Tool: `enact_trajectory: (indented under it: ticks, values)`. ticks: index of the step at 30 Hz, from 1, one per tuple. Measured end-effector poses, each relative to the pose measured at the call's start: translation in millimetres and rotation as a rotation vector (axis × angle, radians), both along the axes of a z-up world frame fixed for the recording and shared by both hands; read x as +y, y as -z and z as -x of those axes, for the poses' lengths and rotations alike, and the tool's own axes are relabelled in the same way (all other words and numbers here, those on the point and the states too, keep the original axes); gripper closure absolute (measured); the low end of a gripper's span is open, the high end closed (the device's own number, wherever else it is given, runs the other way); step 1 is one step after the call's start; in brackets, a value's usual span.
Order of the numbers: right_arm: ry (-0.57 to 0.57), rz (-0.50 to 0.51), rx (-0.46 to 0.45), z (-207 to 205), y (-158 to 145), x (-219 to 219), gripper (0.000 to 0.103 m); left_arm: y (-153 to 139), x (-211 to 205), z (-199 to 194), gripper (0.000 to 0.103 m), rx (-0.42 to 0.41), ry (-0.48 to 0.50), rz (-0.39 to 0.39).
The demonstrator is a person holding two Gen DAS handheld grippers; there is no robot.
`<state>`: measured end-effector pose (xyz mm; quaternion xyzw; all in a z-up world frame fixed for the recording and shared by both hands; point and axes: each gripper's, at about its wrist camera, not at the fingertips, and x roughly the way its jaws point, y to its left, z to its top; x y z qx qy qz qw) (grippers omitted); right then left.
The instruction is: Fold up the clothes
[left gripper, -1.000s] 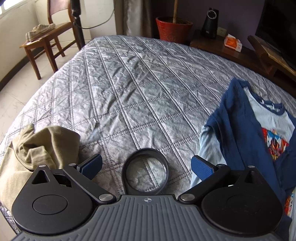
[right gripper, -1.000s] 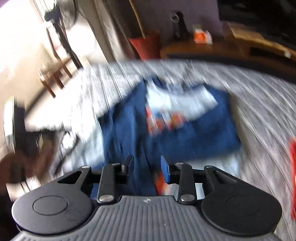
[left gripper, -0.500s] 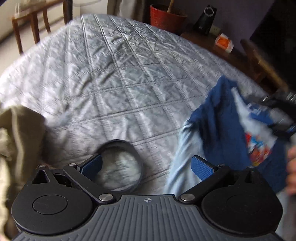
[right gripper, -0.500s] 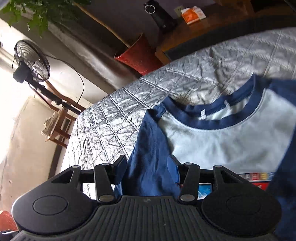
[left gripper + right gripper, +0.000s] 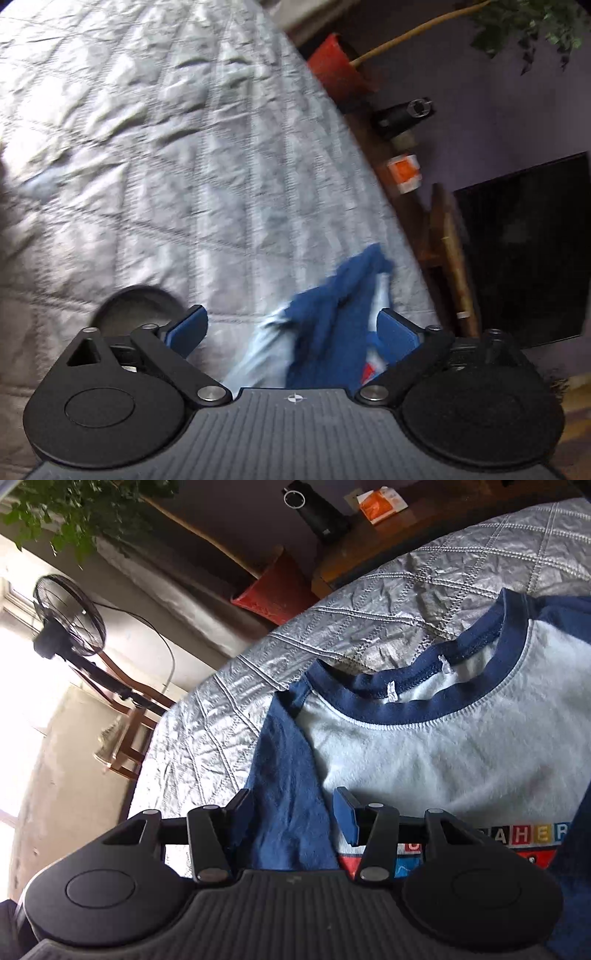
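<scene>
A light blue shirt point(image 5: 424, 760) with navy sleeves, navy collar and a colourful print lies flat on the grey quilted bed point(image 5: 369, 627). My right gripper point(image 5: 293, 810) hovers low at its left shoulder. Its jaws stand partly apart, with the navy sleeve point(image 5: 284, 794) lying between them, not pinched. In the left wrist view the same shirt point(image 5: 332, 295) appears as a bunched navy and pale fold at the bed's right side. My left gripper point(image 5: 293, 328) is wide open, that fold lying between its blue pads point(image 5: 188, 325). This view is rolled and blurred.
A black ring point(image 5: 136, 302) lies on the quilt point(image 5: 166, 147) by the left finger. Beyond the bed are a red plant pot point(image 5: 334, 70), a wooden sideboard with an orange box point(image 5: 404, 171), a dark screen point(image 5: 524, 251), a fan point(image 5: 68, 616) and a wooden chair point(image 5: 125, 746).
The left gripper rolled and shifted right toward the shirt; the olive garment left its view. The right gripper dropped to the shirt's shoulder, then held still, its jaws slightly wider.
</scene>
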<state>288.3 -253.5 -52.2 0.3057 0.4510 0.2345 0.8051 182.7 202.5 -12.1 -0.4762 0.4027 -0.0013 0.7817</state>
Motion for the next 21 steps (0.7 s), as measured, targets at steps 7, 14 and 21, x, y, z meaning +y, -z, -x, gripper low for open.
enact_trajectory:
  ticks: [7, 14, 21]
  values:
    - [-0.019, -0.030, -0.008, -3.0, 6.9, -7.1, 0.067, 11.0, -16.6, -14.3, 0.005, -0.028, 0.067, 0.181]
    - [-0.034, 0.033, -0.024, -5.6, 9.7, -5.3, 0.091, 29.0, -22.5, -31.0, 0.005, -0.012, 0.039, 0.219]
    - [-0.047, 0.045, -0.028, -7.1, 10.5, -4.9, 0.096, 51.1, -27.4, -44.3, 0.004, 0.004, 0.020, 0.260]
